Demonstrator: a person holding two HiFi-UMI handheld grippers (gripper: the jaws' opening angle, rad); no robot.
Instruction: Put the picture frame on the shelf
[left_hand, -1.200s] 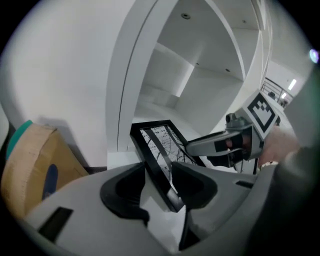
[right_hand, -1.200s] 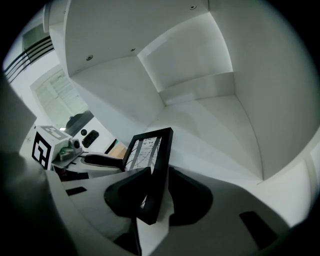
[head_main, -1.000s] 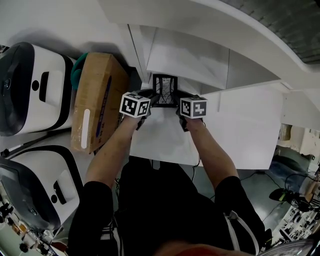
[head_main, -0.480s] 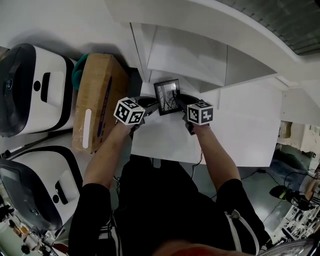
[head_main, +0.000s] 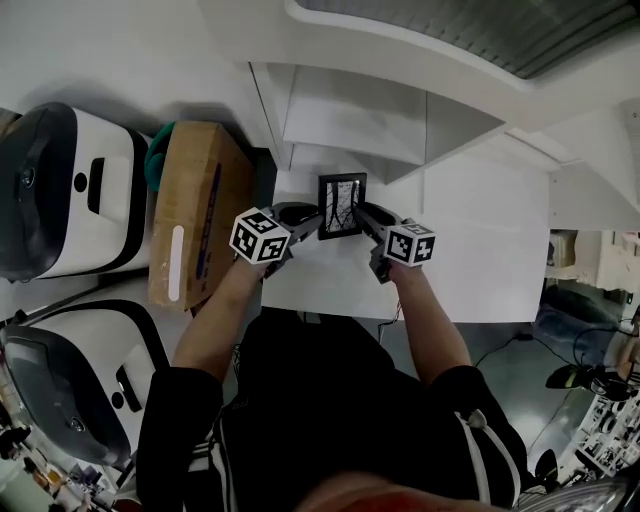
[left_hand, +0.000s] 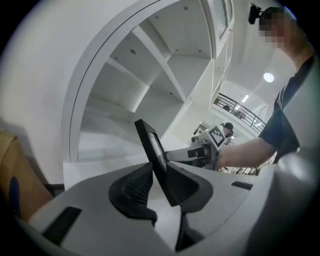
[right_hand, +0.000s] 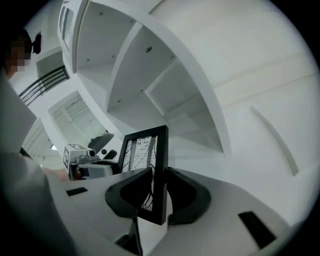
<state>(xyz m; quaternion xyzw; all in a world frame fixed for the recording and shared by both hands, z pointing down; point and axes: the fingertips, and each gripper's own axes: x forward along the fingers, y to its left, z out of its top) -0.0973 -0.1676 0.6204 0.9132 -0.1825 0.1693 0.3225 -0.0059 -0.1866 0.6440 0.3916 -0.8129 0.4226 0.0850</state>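
Note:
A black picture frame (head_main: 340, 205) with a line drawing in it hangs upright between my two grippers, in front of the white shelf (head_main: 350, 120). My left gripper (head_main: 306, 220) has the frame's left edge (left_hand: 149, 142) between its pads, and its jaws are closing onto it. My right gripper (head_main: 368, 218) is shut on the frame's right edge (right_hand: 161, 165). In the left gripper view my left gripper (left_hand: 157, 181) clamps the frame's lower part. In the right gripper view my right gripper (right_hand: 158, 192) does the same. The shelf's open compartments (right_hand: 150, 85) stand behind the frame.
A white counter (head_main: 470, 250) lies under the grippers. A brown cardboard box (head_main: 190, 215) stands to the left, with a teal thing (head_main: 155, 150) behind it. Two large white and black machines (head_main: 70, 190) (head_main: 70, 380) fill the far left. Cables and gear lie on the floor at the right.
The frame has come off the counter's back and sits a little nearer to me, facing up more squarely. The left gripper's jaws have narrowed onto its edge. Both hands moved slightly toward me.

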